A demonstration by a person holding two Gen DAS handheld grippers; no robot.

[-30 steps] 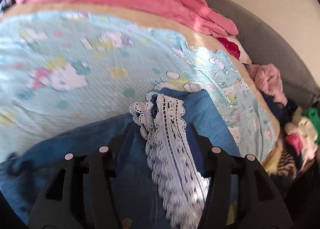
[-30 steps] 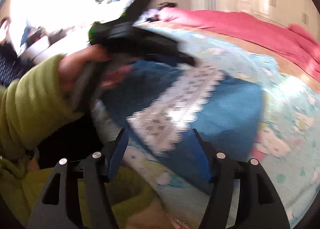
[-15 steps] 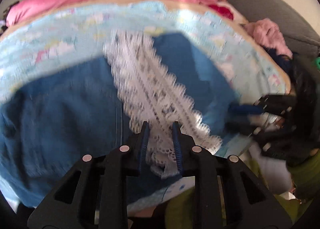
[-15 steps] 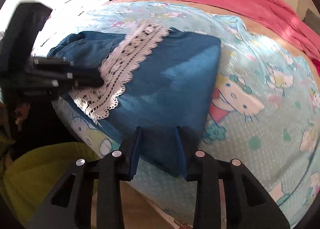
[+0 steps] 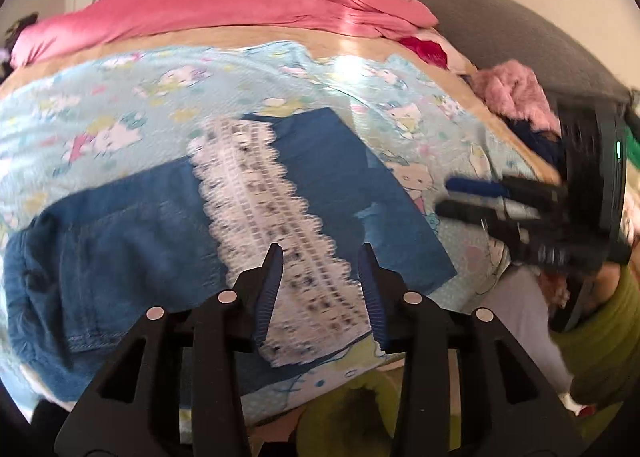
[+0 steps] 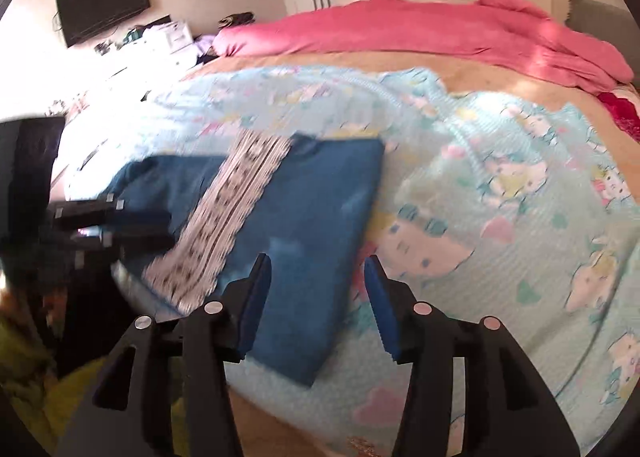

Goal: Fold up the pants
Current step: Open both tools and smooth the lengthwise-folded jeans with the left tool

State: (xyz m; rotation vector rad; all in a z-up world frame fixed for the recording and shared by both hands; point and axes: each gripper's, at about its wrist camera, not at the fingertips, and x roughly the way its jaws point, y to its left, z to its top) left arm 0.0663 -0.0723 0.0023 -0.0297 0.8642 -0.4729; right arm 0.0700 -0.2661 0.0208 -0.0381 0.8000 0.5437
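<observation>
While the folded blue denim pants with white lace trim lie on the cartoon-print bedspread, my left gripper and right gripper are opening, empty; I'd re-grip the near edge evenly

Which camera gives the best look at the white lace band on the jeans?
The left wrist view: the lace band runs up the middle of the frame, scalloped edges visible, though blurred. The right wrist view shows it smaller, off to the left and more smeared.
</observation>
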